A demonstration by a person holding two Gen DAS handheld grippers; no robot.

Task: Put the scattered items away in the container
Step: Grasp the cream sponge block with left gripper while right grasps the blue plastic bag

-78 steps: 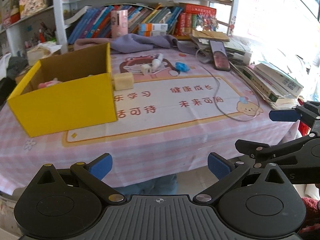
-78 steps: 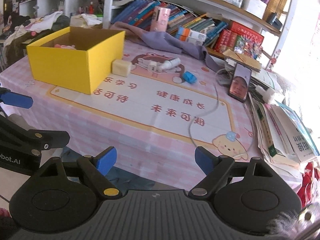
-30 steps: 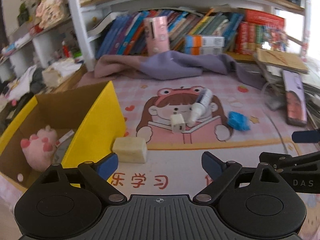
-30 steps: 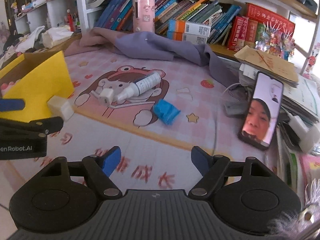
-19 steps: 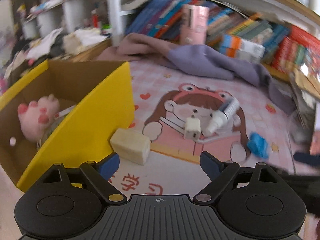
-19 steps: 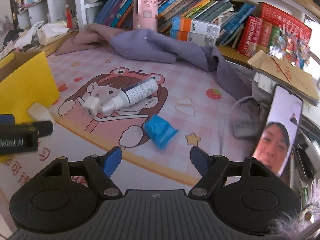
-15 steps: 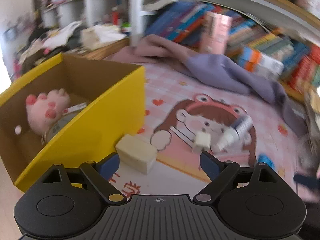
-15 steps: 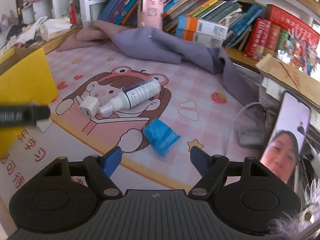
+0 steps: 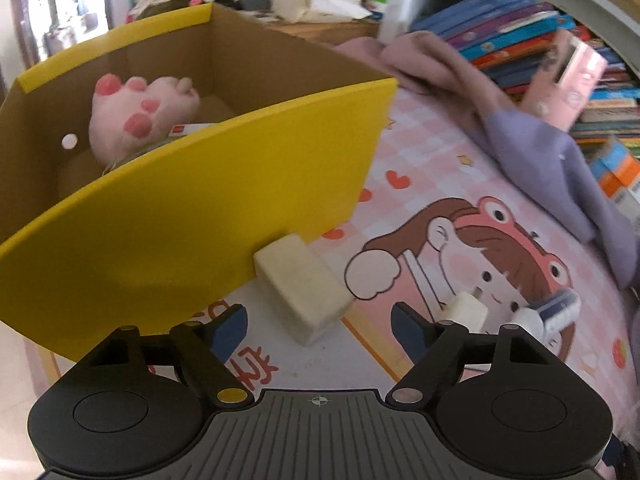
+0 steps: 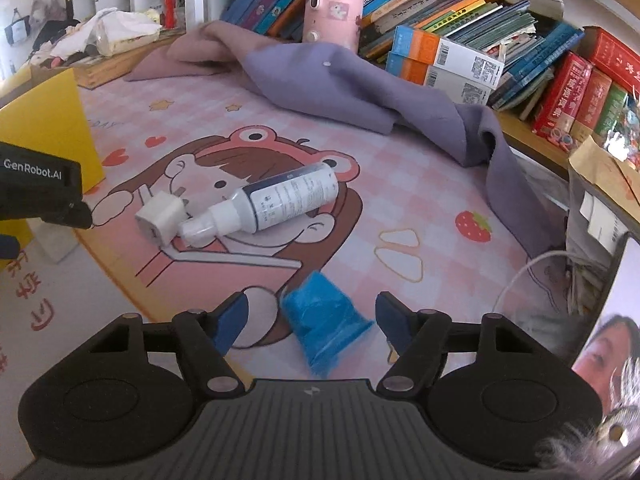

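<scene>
While jaws close, cream block (image 9: 302, 288) touches yellow box (image 9: 200, 208) wall

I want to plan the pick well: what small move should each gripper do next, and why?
Probably finish closing: the cream block lies between the closing left gripper jaws, and the blue packet between the closing right gripper jaws, with gaps still visible.

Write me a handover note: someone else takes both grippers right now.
Left gripper: empty, jaws closing around the cream block, which sits against the yellow box; pads not yet touching.
Right gripper: empty, jaws closing around the blue wrapper; no contact yet.
Done: pink paw plush already in the box.
Left: block, wrapper, white charger plug and spray bottle, all on the mat.
</scene>
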